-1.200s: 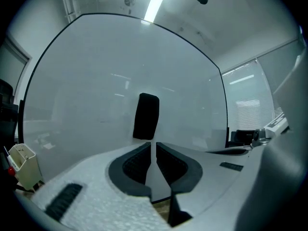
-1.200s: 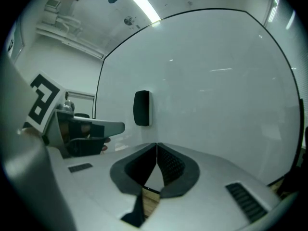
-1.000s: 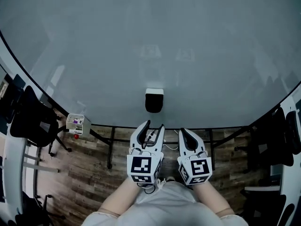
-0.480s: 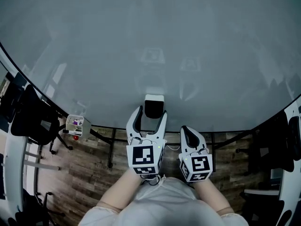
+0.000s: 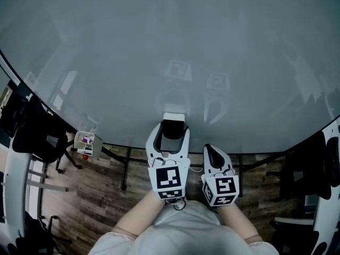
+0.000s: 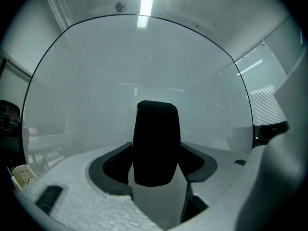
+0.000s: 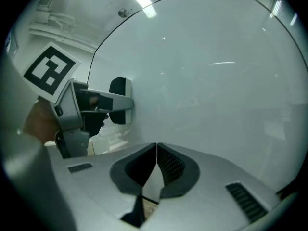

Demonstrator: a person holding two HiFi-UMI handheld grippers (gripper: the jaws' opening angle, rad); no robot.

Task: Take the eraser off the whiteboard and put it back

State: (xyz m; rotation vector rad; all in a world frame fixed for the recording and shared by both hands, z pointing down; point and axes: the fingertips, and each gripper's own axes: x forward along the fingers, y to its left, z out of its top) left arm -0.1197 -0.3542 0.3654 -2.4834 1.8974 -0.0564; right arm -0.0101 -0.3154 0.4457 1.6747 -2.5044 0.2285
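Moved since the earlier frame: left gripper (image 5: pixel 170 137), up from below the board's lower edge to the eraser, its jaws spread from narrow to wide.

- Dark chair (image 5: pixel 31 134): far left, on the wood floor (image 5: pixel 90 195).
- Small box of oddments (image 5: pixel 85 141): just beside the chair, below the board's edge.
- Whiteboard (image 5: pixel 170 47): fills the upper view.
- Left gripper: jaws wide apart, one on each side of the eraser, pads not pressing it.
- Eraser (image 5: pixel 173 118): on the whiteboard near its lower edge, upright, between the left jaws.
- Right gripper (image 5: pixel 210 149): just right of the left one, short of the board, jaws closed together, nothing between them.
- Dark chairs (image 5: pixel 313 161): far right.
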